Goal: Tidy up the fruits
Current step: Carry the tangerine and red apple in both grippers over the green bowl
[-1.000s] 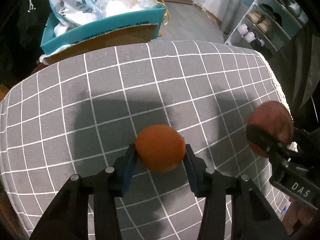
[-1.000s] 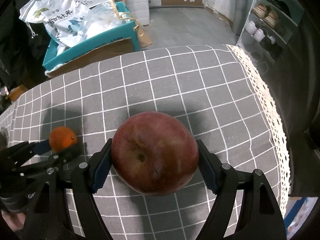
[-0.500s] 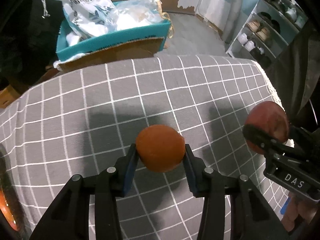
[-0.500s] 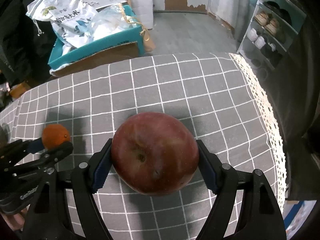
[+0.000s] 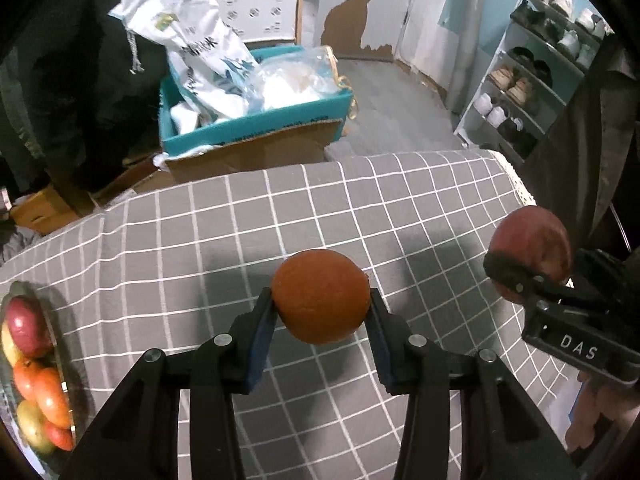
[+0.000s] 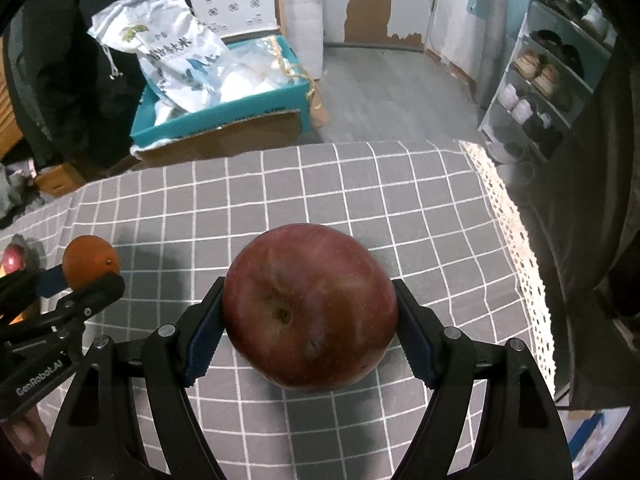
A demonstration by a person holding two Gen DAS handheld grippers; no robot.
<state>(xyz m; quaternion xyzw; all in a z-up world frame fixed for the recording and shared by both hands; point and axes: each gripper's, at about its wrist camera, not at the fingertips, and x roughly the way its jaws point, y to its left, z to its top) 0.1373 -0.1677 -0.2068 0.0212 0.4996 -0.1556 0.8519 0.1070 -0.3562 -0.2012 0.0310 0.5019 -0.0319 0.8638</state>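
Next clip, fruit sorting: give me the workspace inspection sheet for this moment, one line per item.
Surface: table under a grey checked tablecloth, lace trim on its right edge.
Job's things: orange and red apple, both clamped; dish of mixed fruit at the table's left edge.
Clutter: nothing seen on the cloth.
Grippers: left hand-held gripper shut on the orange; right hand-held gripper shut on the red apple.
Cables: nothing seen.
Surroundings: teal cardboard box holding a printed sack and plastic bags beyond the table; shoe rack on the right; grey floor.
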